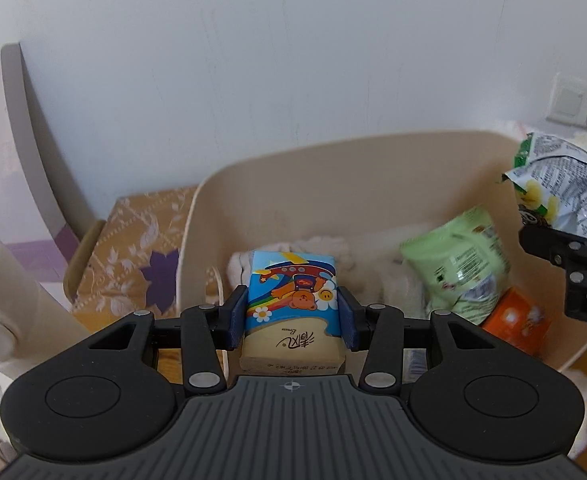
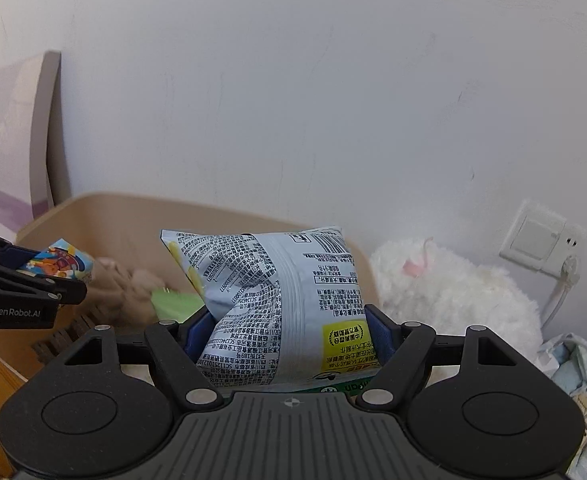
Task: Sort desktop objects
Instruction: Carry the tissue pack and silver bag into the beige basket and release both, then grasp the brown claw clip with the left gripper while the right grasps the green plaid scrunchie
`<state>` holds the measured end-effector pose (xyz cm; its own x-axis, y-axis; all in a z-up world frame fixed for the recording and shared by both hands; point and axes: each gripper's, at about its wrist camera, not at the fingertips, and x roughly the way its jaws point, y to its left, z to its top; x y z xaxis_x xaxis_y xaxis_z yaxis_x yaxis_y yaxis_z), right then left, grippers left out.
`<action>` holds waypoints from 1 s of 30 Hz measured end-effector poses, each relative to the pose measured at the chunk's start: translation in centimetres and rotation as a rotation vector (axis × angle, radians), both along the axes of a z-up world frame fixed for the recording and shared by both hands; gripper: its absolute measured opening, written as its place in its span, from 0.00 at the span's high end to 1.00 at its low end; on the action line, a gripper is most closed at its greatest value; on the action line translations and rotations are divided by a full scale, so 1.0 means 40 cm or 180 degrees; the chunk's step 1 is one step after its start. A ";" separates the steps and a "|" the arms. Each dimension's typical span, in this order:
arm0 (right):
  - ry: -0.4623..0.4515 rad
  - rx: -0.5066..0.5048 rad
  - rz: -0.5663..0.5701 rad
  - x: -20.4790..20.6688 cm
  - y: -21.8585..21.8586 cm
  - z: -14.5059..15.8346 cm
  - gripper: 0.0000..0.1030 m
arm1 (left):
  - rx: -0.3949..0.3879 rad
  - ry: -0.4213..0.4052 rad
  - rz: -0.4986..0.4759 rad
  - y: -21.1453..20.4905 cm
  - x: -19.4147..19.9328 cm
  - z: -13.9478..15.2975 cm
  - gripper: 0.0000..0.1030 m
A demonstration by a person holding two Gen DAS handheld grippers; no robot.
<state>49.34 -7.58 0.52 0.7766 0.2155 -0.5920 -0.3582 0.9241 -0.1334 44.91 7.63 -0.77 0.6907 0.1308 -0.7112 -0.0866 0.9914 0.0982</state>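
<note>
The left gripper point(image 1: 292, 316) clamps a small soft tissue pack point(image 1: 292, 300), glossy and printed with a cartoon bear and plane, over the smooth beige bin point(image 1: 333, 168). The right gripper point(image 2: 289, 330) squeezes a crinkled silvery snack bag point(image 2: 277, 292) covered in fine print, above the bin's rim. Inside lie a green pouch point(image 1: 459, 256), an orange box point(image 1: 519, 320) and fluffy cloth point(image 1: 377, 276).

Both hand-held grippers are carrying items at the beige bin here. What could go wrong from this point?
1. The right hand-held gripper holds the puffy snack bag near its lower end; the bag could slip or crush.
2. The two hand-held grippers are close together over the beige bin, so they might bump.
3. The tissue pack in the left hand-held gripper may land on the green packet.
</note>
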 end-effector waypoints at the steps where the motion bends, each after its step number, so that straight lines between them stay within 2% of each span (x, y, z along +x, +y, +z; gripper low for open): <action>1: -0.0001 -0.0036 0.0007 0.001 0.003 -0.008 0.28 | 0.0089 -0.0027 -0.0008 -0.007 -0.001 -0.004 0.54; 4: -0.0057 -0.0247 0.0035 -0.018 0.028 -0.021 0.27 | 0.0168 0.0040 -0.0054 -0.024 0.003 -0.012 0.54; 6: -0.0009 -0.0245 0.0059 -0.014 0.038 -0.018 0.25 | 0.0158 0.0066 -0.0084 -0.031 0.006 -0.015 0.53; 8: -0.0010 -0.0216 0.0068 -0.031 0.035 -0.023 0.22 | 0.0185 0.0009 -0.0113 -0.037 0.002 -0.013 0.45; 9: -0.0018 -0.0202 0.0068 -0.041 0.035 -0.020 0.18 | 0.0194 -0.0035 -0.0115 -0.038 -0.003 -0.009 0.31; 10: -0.0036 -0.0197 0.0064 -0.034 0.031 -0.019 0.16 | 0.0194 -0.0089 -0.0119 -0.038 -0.009 -0.003 0.23; 11: -0.0068 -0.0204 0.0062 -0.034 0.032 -0.015 0.11 | 0.0185 -0.0142 -0.0128 -0.037 -0.015 0.004 0.21; 12: -0.0101 -0.0212 0.0066 -0.038 0.030 -0.009 0.05 | 0.0169 -0.0177 -0.0142 -0.035 -0.021 0.010 0.20; 14: -0.0190 -0.0224 0.0064 -0.053 0.023 0.003 0.00 | 0.0133 -0.0200 -0.0155 -0.032 -0.029 0.024 0.20; 21: -0.0336 -0.0046 0.0008 -0.115 -0.020 0.061 0.00 | 0.0135 -0.0337 -0.0156 -0.028 -0.093 0.068 0.19; 25: -0.0423 0.0029 -0.0037 -0.186 -0.054 0.090 0.00 | 0.0219 -0.0449 -0.0162 -0.026 -0.160 0.084 0.18; 30: -0.0428 0.0239 -0.0100 -0.278 -0.097 0.112 0.00 | 0.0133 -0.0465 -0.0227 -0.006 -0.251 0.095 0.18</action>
